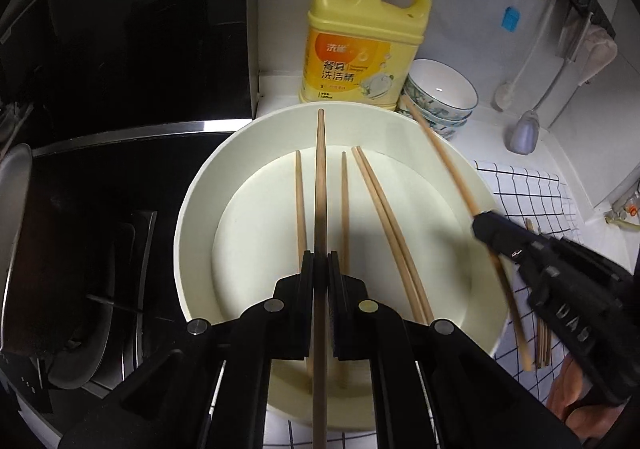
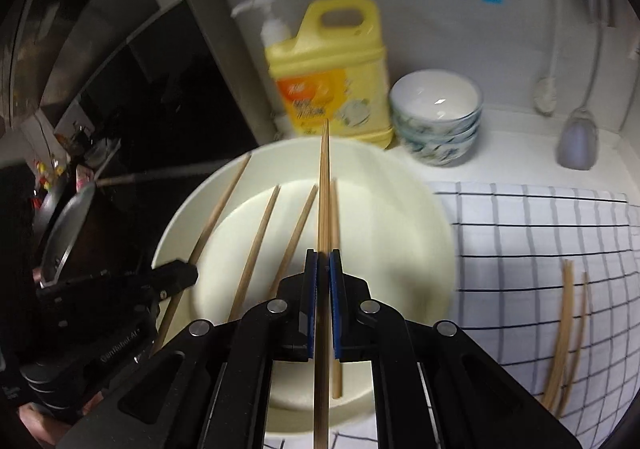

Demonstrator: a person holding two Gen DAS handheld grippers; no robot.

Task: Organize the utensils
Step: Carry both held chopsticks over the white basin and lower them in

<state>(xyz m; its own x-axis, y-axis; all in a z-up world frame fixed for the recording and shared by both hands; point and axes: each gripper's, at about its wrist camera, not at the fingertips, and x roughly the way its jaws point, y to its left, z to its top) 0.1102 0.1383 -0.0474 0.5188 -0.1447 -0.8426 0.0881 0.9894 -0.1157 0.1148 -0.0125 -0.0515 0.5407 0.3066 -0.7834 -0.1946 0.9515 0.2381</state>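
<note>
A cream deep plate (image 1: 208, 185) (image 2: 400, 209) sits below both grippers, with several wooden chopsticks (image 1: 300, 205) (image 2: 256, 249) lying lengthwise in it. My left gripper (image 1: 320, 261) is shut on one chopstick (image 1: 320, 177) that points straight ahead over the plate. In the right wrist view the left gripper (image 2: 190, 273) shows at the plate's left rim. My right gripper (image 2: 324, 257) is shut on another chopstick (image 2: 325, 177). From the left wrist view the right gripper (image 1: 482, 223) hangs over the plate's right rim, its chopstick (image 1: 440, 153) slanting up-left. More chopsticks (image 2: 564, 329) (image 1: 542, 345) lie on the checked cloth.
A yellow dish-soap bottle (image 1: 360, 49) and stacked patterned bowls (image 1: 440, 97) stand behind the plate by the wall. The white checked cloth (image 2: 540, 233) spreads to the right. A dark stove with a pan (image 1: 16, 209) is at the left. Utensils hang on the wall (image 1: 528, 49).
</note>
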